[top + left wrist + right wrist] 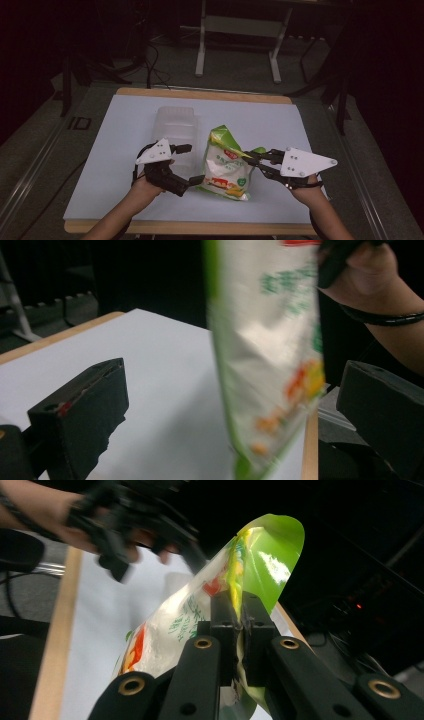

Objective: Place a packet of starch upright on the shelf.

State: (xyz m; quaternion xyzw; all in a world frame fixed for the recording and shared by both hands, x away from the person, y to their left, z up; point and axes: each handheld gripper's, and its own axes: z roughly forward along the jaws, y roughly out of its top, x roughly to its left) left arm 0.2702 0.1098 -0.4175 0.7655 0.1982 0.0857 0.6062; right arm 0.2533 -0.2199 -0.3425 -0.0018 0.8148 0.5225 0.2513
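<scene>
Two hand-held grippers are seen over a white table top [125, 150] with a wooden edge. A green and white snack bag [226, 165] is held up between them, near the front half of the table and just right of a clear plastic container [175, 127] that lies on the white surface. The right gripper [248, 159] is clamped on the bag's right-hand edge: in the right gripper view its two black jaws are pressed together on the bag's sealed green seam [239, 605], with the film pinched flat between them. The left gripper [192, 163] is held at the bag's left side with its jaws spread wide. In the left gripper view the bag [270, 355] hangs upright in the wide gap between the two black jaws, and neither jaw is seen touching it there. In the high view the lower jaw tip lies close against the bag's lower left corner, though contact cannot be told. The bag's printed lower corner shows orange and red marks, and its top flap is bright green.
</scene>
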